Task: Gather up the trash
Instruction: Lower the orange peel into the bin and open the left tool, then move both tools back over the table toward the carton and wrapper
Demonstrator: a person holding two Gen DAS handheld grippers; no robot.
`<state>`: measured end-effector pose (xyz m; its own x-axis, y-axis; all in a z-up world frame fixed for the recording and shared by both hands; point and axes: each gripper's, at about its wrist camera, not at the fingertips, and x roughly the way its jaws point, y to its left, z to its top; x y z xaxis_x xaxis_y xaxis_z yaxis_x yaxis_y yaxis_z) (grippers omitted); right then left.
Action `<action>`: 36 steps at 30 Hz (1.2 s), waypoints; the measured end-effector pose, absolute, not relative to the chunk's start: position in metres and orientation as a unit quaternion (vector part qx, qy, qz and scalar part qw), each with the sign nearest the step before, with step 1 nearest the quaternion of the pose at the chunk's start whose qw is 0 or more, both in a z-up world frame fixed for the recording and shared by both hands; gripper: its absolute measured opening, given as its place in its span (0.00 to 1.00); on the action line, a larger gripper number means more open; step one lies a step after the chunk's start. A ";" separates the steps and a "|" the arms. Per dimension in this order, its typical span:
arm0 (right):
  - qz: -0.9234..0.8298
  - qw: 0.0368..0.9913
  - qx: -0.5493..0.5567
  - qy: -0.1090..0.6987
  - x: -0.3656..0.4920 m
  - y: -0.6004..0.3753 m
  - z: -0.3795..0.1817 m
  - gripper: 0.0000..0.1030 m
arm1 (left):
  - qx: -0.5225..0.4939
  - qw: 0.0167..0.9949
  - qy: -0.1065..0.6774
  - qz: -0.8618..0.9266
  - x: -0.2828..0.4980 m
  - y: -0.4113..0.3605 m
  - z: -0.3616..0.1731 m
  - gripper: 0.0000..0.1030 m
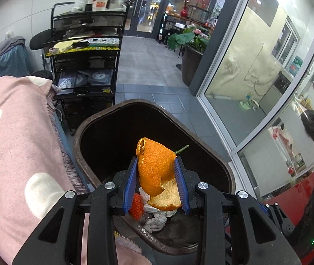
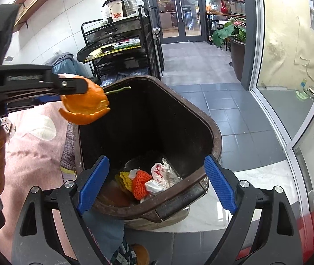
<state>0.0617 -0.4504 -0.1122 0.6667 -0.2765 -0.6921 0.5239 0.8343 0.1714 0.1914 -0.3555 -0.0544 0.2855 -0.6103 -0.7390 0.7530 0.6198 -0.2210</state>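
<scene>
L gripper (image 1: 157,183) is pinching a curled orange citrus peel with a green stem (image 1: 157,170) between its blue pads, holding it over the near-left part of the dark brown plastic trash bin (image 1: 201,137). R gripper (image 2: 157,183), nearer the bin's front rim, is standing wide w/ nothing in it. Foam fruit nets & crumpled wrappers (image 2: 157,178) are lying at the bottom. Risk: peel is hanging close to the left rim, so letting go here could drop it onto the pink polka-dot cloth (image 1: 13,143) beside the bin

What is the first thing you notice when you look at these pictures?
The bright orange peel jumps out first, pinched in the left gripper right above the open brown trash bin. Down in the bin lie an orange foam net and crumpled paper, with the right gripper wide open and empty above them.
</scene>
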 end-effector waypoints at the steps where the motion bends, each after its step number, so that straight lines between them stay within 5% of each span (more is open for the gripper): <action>1: -0.224 0.894 0.182 0.342 0.061 -0.451 -0.112 0.84 | 0.091 0.796 0.420 -0.427 0.192 -0.358 -0.057 0.32; 4: -0.226 0.892 0.184 0.345 0.058 -0.452 -0.114 0.84 | 0.098 0.794 0.420 -0.427 0.195 -0.363 -0.060 0.41; 6: -0.227 0.891 0.186 0.345 0.057 -0.453 -0.114 0.84 | 0.097 0.798 0.417 -0.425 0.195 -0.364 -0.060 0.69; 12: -0.227 0.891 0.190 0.346 0.058 -0.456 -0.114 0.85 | 0.100 0.799 0.400 -0.439 0.191 -0.360 -0.056 0.90; 36: -0.177 0.907 0.173 0.341 0.086 -0.423 -0.102 0.85 | 0.013 0.870 0.330 -0.366 0.167 -0.232 -0.017 0.94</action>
